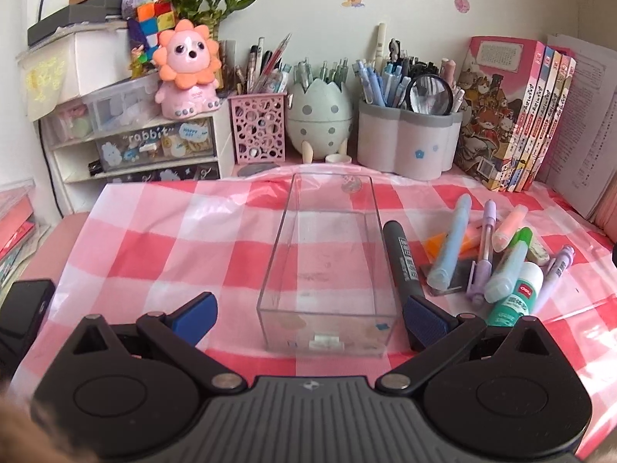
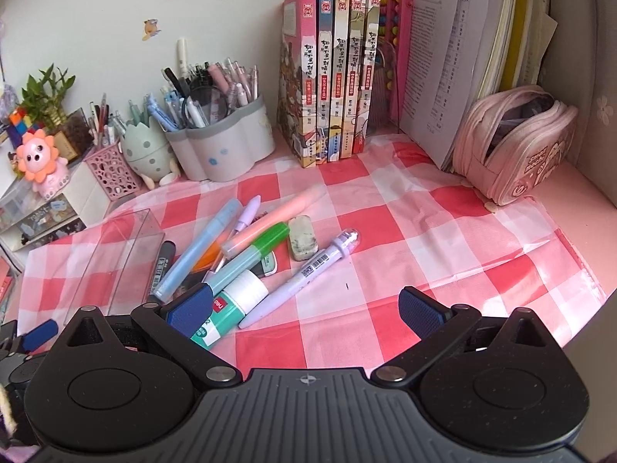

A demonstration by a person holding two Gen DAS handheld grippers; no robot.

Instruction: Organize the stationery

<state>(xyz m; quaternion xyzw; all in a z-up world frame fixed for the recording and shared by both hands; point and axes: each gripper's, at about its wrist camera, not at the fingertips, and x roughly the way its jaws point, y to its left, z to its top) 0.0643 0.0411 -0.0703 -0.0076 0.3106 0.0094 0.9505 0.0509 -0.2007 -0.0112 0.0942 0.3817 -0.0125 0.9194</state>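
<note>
Starting with both tongs wide open, nothing held.
We take the glue stick (image 2: 231,305) first, into the clear box (image 1: 327,266).

Both grippers spread wide, nothing held

The left gripper (image 1: 308,318) is level and low over the tabletop, its jaws far apart, blue pads (image 1: 196,318) facing inward with nothing between them. The right gripper (image 2: 306,308) sits in the same pose, jaws wide and empty, pointing forward and slightly down. The left gripper's blue fingertip shows at the left edge of the right wrist view.
</note>
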